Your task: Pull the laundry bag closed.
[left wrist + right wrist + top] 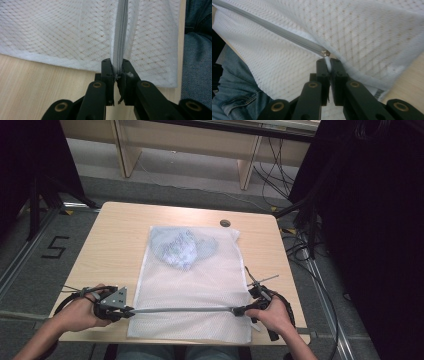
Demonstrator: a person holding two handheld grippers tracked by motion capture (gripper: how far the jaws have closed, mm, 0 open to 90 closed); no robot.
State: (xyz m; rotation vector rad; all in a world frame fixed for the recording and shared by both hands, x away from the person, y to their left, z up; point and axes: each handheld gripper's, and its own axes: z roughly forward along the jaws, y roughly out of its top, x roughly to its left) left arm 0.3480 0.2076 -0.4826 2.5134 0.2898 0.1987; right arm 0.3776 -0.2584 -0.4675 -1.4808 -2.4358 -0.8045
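One mesh bag [192, 285] flat on one table [115, 227], perhaps one blue garment [182, 247] inside; left gripper [131, 311] clamped on its zip [182, 310], right gripper [236, 310] on the zip pull [327, 61].

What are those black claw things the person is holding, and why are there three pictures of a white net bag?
Those are hand-held grippers, like tongs with two black jaws. A person holds one in each hand. One picture comes from a camera up high, looking down at the wooden table. The other two come from little cameras riding on each gripper, looking along its jaws.

On the table lies a white mesh bag with bluish cloth inside. A grey zipper runs across the bag.

The left gripper pinches one end of the zipper. The right gripper pinches the small white pull tab on the zipper's slider, at the other end.
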